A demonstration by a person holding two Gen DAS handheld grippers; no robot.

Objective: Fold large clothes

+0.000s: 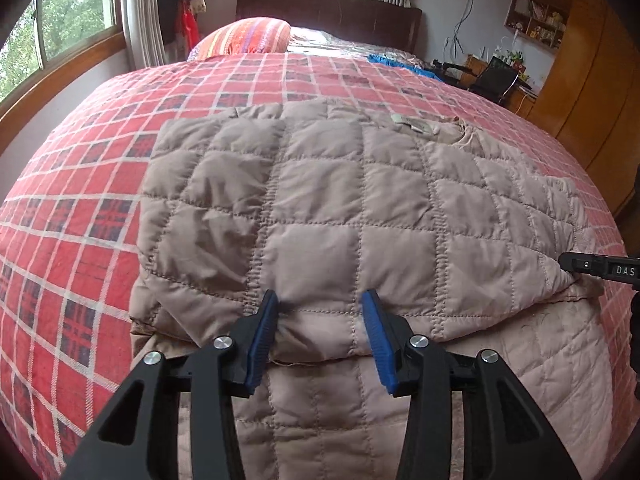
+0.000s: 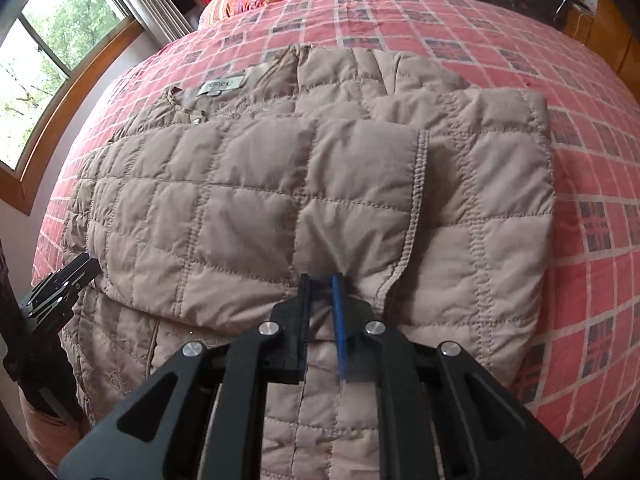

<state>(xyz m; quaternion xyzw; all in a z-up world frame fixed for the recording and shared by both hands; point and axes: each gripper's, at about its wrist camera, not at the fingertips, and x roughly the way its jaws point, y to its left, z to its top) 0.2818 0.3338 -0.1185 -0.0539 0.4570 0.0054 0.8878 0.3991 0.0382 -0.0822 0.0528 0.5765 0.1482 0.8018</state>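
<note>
Beige quilted padded jacket (image 1: 360, 208) lies spread on a bed covered by a red plaid blanket (image 1: 80, 208), its sleeves folded across the body and its neck label (image 2: 221, 86) facing up at the far end. The left hand-held gripper (image 1: 322, 304) sits at the near folded edge with its blue-padded fingers (image 1: 264, 328) spread apart, fabric between them but not pinched. The right hand-held gripper (image 2: 320, 280) has its fingers drawn nearly together, pinching a ridge of the jacket's fabric near the folded sleeve cuff (image 2: 420, 184). A striped orange pillow (image 1: 248, 36) rests beyond the blanket.
</note>
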